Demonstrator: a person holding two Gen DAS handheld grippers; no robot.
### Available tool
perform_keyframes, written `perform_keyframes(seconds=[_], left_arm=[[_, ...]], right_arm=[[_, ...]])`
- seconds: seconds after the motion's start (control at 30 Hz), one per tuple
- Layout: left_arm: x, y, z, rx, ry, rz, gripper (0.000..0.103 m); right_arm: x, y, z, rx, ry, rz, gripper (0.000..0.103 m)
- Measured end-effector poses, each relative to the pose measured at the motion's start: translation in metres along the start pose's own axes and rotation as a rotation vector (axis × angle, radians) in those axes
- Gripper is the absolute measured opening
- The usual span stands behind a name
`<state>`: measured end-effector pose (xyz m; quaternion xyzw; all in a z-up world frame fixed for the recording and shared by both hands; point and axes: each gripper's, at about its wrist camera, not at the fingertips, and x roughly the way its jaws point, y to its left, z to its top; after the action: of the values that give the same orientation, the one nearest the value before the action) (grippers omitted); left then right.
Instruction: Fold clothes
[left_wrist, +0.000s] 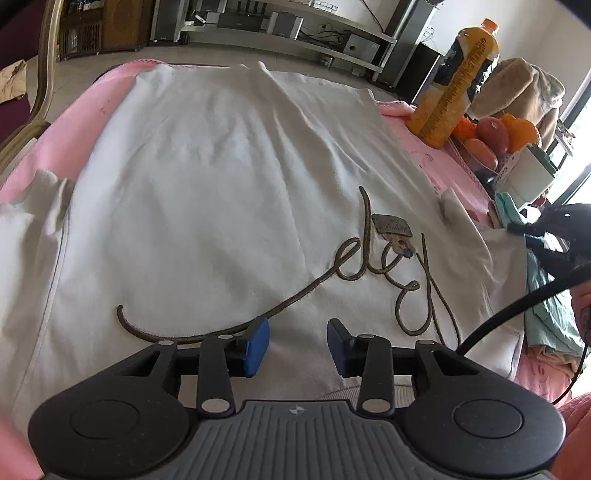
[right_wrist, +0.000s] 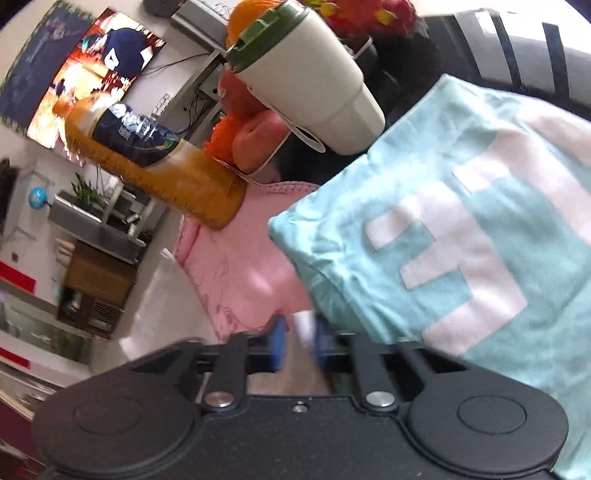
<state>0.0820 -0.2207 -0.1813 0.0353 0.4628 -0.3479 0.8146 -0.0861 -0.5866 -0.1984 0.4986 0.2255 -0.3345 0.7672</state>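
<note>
A white T-shirt (left_wrist: 221, 184) with brown rope lettering (left_wrist: 351, 266) lies spread flat on the pink table cover (left_wrist: 74, 129). My left gripper (left_wrist: 298, 345) hovers over its near, chest end. Its blue pads stand apart with nothing between them. The right wrist view is blurred. There my right gripper (right_wrist: 302, 343) sits at the pink cover's edge, beside a folded light-blue shirt (right_wrist: 461, 240) with white block print. Its blue pads are close together, pinching a small fold of white cloth (right_wrist: 304, 326) that looks like the T-shirt's edge.
An orange juice bottle (left_wrist: 454, 85), a pile of fruit (left_wrist: 495, 133) and a white tumbler (right_wrist: 306, 85) stand at the table's right side. Folded teal clothes (left_wrist: 546, 302) lie to the right of the shirt. A black cable (left_wrist: 517, 310) crosses there. A chair frame (left_wrist: 40, 92) stands left.
</note>
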Motion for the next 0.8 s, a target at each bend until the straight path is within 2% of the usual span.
perform_keyframes(seconds=[0.07,0.2,0.27,0.33,0.43,0.5,0.6,0.7,0.8], left_arm=[[0.0,-0.002,-0.001,0.01,-0.003,0.004,0.04],[-0.003,-0.004,-0.004,0.023,-0.013,0.018,0.04],[-0.005,-0.006,-0.006,0.034,-0.025,0.022,0.04],[-0.006,-0.008,-0.007,0.05,-0.031,0.022,0.04],[-0.004,-0.01,-0.009,0.067,-0.027,0.031,0.04],[-0.005,-0.011,-0.009,0.077,-0.031,0.041,0.04],[-0.015,-0.008,-0.009,0.071,-0.051,0.064,0.04],[-0.038,-0.002,-0.008,0.041,-0.082,0.06,0.04],[-0.072,0.009,-0.011,-0.008,-0.136,0.033,0.041]], right_arm=[[-0.006,0.008,-0.004,-0.074,-0.028,-0.032,0.002],[-0.043,0.018,-0.012,-0.154,-0.171,-0.031,0.002],[-0.064,0.02,-0.017,-0.188,-0.25,-0.055,0.002],[-0.072,0.02,-0.02,-0.235,-0.293,-0.1,0.002],[-0.048,0.013,-0.015,-0.276,-0.216,-0.222,0.002],[-0.034,0.002,-0.012,-0.232,-0.151,-0.251,0.002],[-0.047,-0.001,-0.012,-0.182,-0.139,-0.222,0.007],[-0.071,0.002,-0.021,-0.198,-0.15,-0.226,0.012],[-0.103,-0.004,-0.038,-0.164,-0.143,-0.127,0.012]])
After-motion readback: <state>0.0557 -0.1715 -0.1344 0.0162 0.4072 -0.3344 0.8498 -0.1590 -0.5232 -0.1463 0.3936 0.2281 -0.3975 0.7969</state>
